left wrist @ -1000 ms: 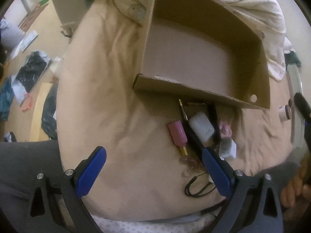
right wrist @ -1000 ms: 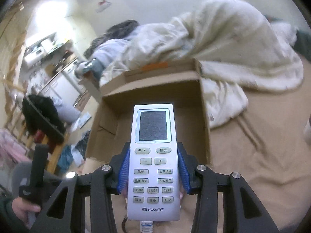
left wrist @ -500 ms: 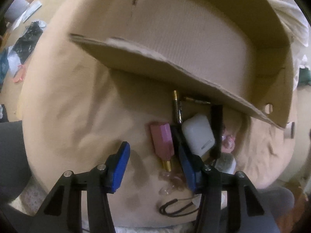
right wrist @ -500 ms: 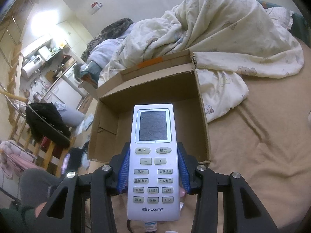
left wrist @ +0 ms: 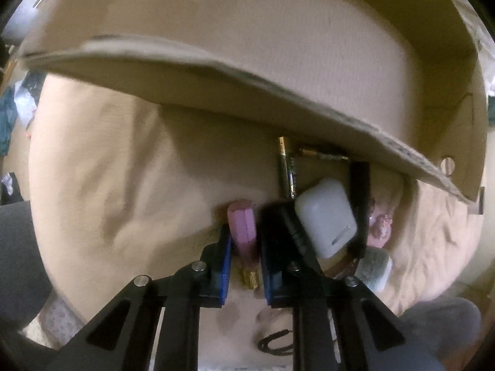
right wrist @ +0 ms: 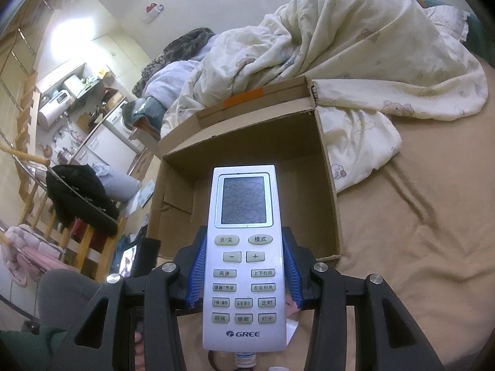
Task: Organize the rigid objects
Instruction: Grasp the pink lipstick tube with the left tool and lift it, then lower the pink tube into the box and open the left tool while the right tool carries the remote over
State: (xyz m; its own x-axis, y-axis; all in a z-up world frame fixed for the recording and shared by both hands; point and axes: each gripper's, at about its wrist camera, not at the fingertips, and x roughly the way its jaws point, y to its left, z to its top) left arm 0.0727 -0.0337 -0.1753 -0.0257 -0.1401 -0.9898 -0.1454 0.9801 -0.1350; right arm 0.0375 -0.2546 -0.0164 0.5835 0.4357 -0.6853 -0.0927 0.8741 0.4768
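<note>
My left gripper (left wrist: 244,241) has its blue pads (left wrist: 226,266) closed on a pink lipstick-like tube (left wrist: 243,228) with a gold end, lying on the tan bedsheet just in front of the cardboard box (left wrist: 278,71). Beside it lie a white earbud case (left wrist: 324,216), a black stick (left wrist: 360,194), two batteries (left wrist: 286,167) and a pink trinket (left wrist: 380,225). My right gripper (right wrist: 244,266) is shut on a white GREE remote (right wrist: 244,256), held above the bed in front of the open, empty box (right wrist: 247,185).
A cream duvet (right wrist: 355,61) is piled behind and right of the box. A black hair tie (left wrist: 275,343) and a grey-white item (left wrist: 372,267) lie near the left gripper. The bed edge, a chair with clothes (right wrist: 80,198) and floor clutter are to the left.
My left gripper has moved down and forward to the small items and closed its jaws from wide open onto the pink tube. The right gripper holds the remote steady, its view slightly shifted.
</note>
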